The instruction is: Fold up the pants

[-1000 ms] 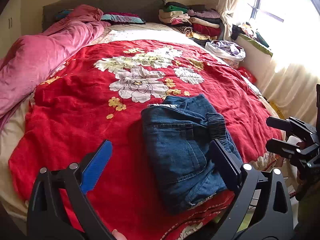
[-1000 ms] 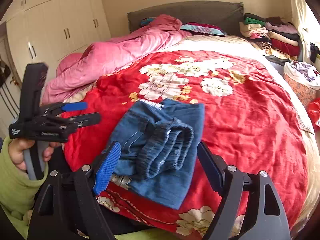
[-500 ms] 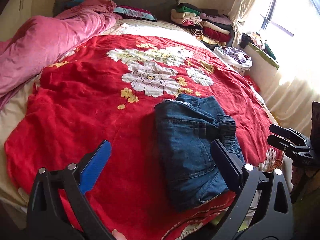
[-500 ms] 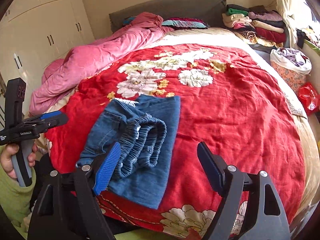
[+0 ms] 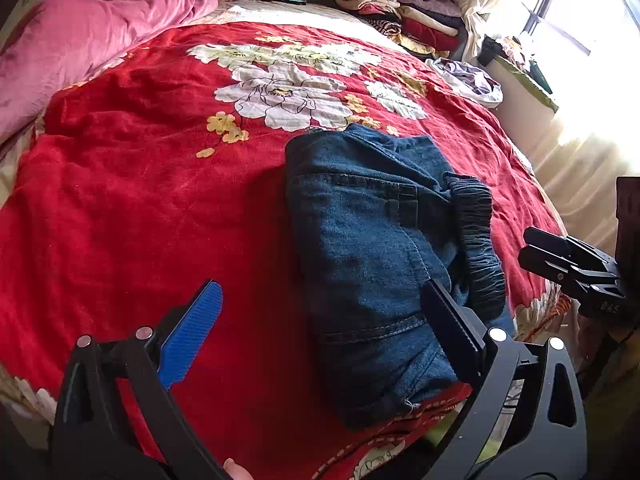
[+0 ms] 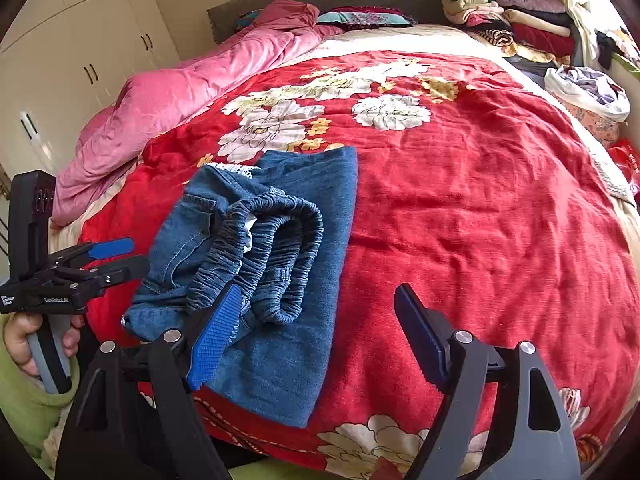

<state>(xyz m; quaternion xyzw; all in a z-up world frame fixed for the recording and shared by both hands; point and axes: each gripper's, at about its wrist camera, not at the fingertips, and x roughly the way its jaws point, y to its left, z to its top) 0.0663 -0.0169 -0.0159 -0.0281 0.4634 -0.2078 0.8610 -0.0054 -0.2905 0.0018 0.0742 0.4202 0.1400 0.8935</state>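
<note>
Looming larger than before, folded jeans (image 5: pixel 372 248) under both open grippers.

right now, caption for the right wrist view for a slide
Open right hand-held gripper over folded blue jeans on a red floral bedspread, left hand-held gripper beside them.
</note>
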